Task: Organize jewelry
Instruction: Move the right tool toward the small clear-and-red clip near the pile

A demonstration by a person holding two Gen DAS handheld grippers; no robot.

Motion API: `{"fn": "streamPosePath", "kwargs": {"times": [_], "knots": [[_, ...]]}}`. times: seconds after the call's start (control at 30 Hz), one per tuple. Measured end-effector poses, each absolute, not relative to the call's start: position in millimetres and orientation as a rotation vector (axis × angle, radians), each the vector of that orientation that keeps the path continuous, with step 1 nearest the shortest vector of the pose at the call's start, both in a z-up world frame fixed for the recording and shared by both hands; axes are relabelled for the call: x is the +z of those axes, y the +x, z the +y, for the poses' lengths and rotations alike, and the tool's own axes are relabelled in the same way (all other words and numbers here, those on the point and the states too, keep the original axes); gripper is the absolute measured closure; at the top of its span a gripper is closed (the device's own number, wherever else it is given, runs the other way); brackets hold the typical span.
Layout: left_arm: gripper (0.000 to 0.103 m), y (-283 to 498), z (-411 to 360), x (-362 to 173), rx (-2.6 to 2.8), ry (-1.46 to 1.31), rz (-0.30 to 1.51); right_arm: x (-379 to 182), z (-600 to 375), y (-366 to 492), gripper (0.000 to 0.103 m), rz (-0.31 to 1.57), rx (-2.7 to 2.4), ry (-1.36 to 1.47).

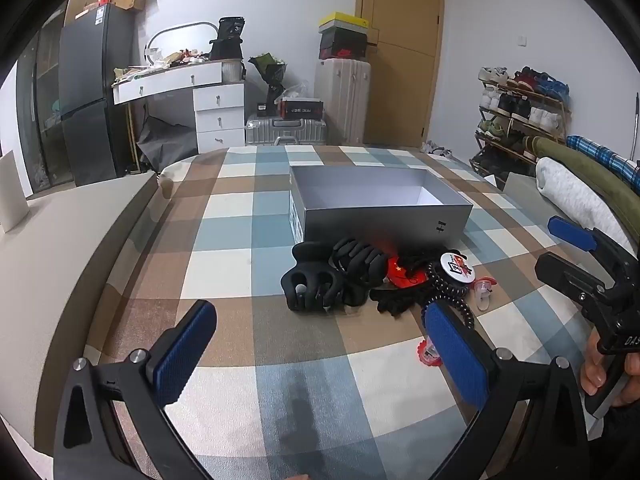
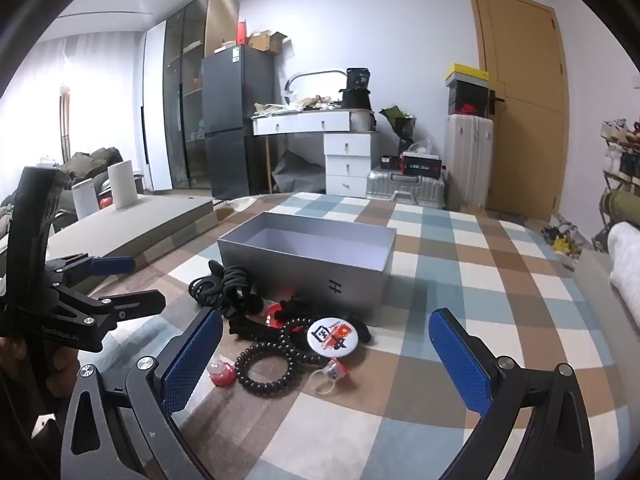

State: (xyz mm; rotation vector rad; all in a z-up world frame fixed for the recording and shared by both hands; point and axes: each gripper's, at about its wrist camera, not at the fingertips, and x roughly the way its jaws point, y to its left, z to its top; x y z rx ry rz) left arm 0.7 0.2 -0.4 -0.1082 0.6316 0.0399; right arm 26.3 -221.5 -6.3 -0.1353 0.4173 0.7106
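From the left wrist camera, the left gripper (image 1: 320, 354) hangs over the checked blue, brown and white cloth (image 1: 240, 272), jaws spread wide with nothing between them. Ahead sits the open grey cardboard box (image 1: 380, 212), and it looks empty. Just in front of it lies the heap: two black plastic claw hair clips (image 1: 320, 280), a round white pin badge (image 1: 458, 268), a black spiral hair tie (image 1: 448, 292). The right gripper (image 1: 560, 248) pokes in from the right edge, empty too.

Over to the right wrist camera: the right gripper's blue pads stand wide apart, gripping nothing. The spiral tie, badge, a small red trinket (image 2: 221, 373) and a clear ring (image 2: 330, 378) lie loose near the box's front wall. I'd say the sorting hasn't begun; every piece still waits outside the box
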Motion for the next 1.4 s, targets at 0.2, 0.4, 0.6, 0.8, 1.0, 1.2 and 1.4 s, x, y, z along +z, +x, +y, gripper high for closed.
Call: {"fn": "streamPosePath", "kwargs": {"times": [0.2,0.4,0.6,0.8,1.0,1.2,1.4], "knots": [[0.001,-1,6,0,0.055,-0.130,0.626,-7,-221,27,0.000,0.423,0.716,-0.130],[0.001,5,8,-4,0.051,-0.144,0.660,-8,-223,30,0.000,0.428,0.722,-0.118],[0.001,6,-3,-5,0.041,-0.083,0.672,-8,-224,31,0.000,0.438,0.726,-0.106],[0.001,6,-1,-5,0.046,-0.083,0.676,-8,-226,35,0.000,0.460,0.718,-0.080],[0.001,7,-3,-5,0.063,-0.074,0.682,-11,-224,44,0.000,0.506,0.712,-0.076],[0.001,8,-11,-7,0.062,-0.033,0.701,-21,-220,60,0.000,0.576,0.692,-0.076],[0.001,8,-11,-6,0.044,-0.087,0.750,-32,-221,70,0.000,0.730,0.669,-0.102]]}}
